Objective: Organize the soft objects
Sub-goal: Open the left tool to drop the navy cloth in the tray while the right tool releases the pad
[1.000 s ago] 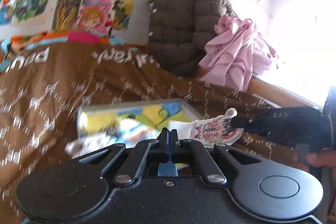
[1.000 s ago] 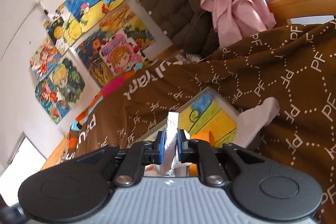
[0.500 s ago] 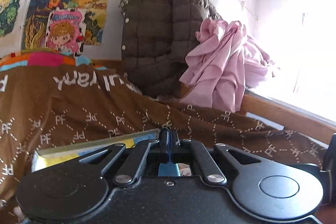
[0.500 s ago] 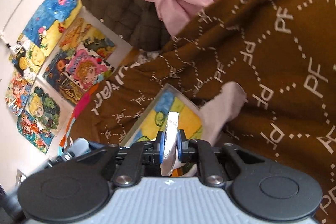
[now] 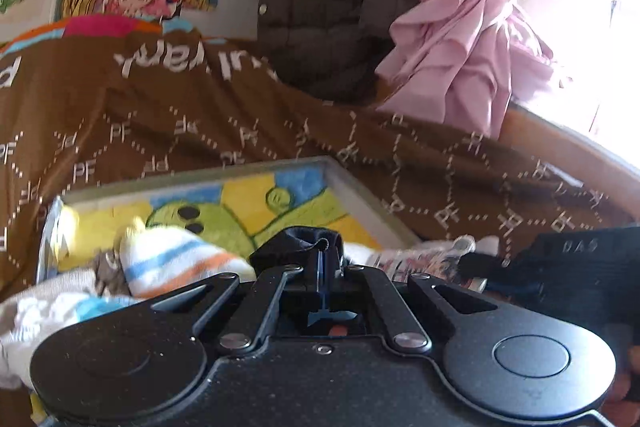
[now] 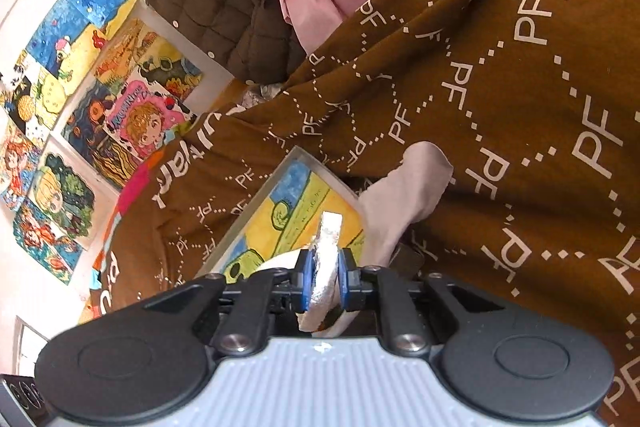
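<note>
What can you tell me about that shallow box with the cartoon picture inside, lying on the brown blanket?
The box is a shallow rectangular tray with a thin pale grey rim, lying on the brown blanket. Its floor shows a bright drawing: a green round-eyed creature on yellow and blue. A striped sock and other small soft things lie at its near end, where both tools are working.

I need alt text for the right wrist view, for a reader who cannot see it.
The right gripper has a white sock between its blue pads, jaws just opening, above a tray with a colourful drawing on a brown blanket. A pale sock lies over the tray's edge.
</note>
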`<state>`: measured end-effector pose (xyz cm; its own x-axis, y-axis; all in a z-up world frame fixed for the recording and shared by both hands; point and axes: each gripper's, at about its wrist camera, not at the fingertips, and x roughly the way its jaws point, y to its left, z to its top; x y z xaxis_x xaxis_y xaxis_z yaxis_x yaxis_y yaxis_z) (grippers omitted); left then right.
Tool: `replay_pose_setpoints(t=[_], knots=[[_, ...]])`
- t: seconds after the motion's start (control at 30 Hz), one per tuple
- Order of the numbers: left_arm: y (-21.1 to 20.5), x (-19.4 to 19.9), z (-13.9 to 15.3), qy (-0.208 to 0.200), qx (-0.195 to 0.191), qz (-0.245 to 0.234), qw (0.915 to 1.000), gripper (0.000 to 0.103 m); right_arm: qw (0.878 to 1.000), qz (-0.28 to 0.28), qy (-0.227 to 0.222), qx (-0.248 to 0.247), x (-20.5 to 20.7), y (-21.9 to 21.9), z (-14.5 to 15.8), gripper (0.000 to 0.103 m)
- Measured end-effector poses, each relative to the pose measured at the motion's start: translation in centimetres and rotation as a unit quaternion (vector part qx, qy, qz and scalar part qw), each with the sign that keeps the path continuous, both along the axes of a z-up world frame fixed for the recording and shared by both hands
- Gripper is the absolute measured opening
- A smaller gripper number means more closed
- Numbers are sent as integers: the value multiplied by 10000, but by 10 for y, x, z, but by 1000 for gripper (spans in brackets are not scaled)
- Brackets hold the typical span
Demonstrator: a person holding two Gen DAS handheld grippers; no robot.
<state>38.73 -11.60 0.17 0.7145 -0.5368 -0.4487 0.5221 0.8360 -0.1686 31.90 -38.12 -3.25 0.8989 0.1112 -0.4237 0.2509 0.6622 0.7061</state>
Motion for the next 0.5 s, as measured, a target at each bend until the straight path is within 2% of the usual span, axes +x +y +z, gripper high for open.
replay_pose_setpoints(t=[0.07, 0.17, 0.3, 0.37, 0.43, 0.5], knots=[[-1, 0, -5, 37, 95, 3, 9999, 0, 10000, -9, 67, -54, -1, 0, 1, 19], [-3, -2, -11, 134, 210, 21, 9997, 2, 9998, 44, 178, -120, -2, 1, 2, 30], [-2, -6, -16, 278, 332, 133, 9990, 16, 9989, 129, 250, -388, -4, 9, 8, 48], [1, -8, -18, 379, 290, 207, 9986, 18, 9984, 164, 227, -495, -7, 14, 12, 56], [4, -12, -18, 484, 259, 309, 9980, 25, 9976, 195, 180, -635, -9, 18, 18, 65], [8, -15, -15, 564, 209, 404, 9974, 37, 9969, 209, 128, -753, -12, 20, 23, 74]])
